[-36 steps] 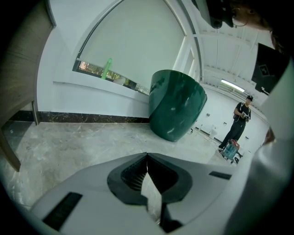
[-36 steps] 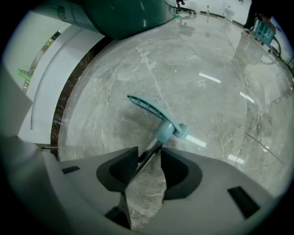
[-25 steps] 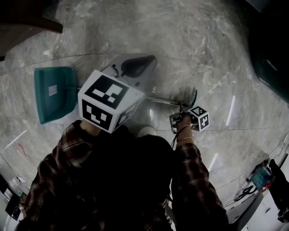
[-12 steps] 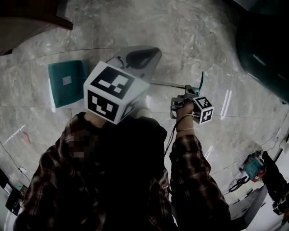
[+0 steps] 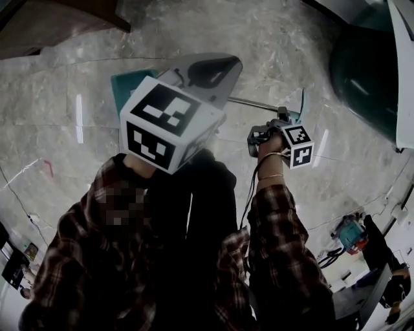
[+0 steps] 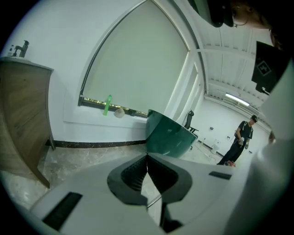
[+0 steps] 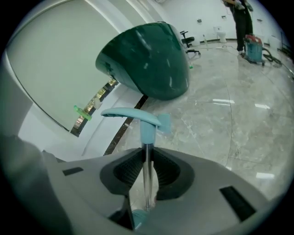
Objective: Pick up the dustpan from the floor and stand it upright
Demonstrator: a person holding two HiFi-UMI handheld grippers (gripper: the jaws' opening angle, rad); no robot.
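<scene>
The glossy grey marble-patterned floor carries a brown wooden cabinet and a large dark green rounded tub, well apart.

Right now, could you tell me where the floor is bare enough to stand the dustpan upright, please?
Bare marble floor lies left of the dustpan, in front of the wooden cabinet, and again between the cabinet and the dark green rounded object. It is crowded at lower right, around the teal machine and its cables.

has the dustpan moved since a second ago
Yes. The dustpan handle, held in the right gripper, has lifted off the marble floor toward the camera, and its teal pan looks nearer the wooden cabinet.
</scene>
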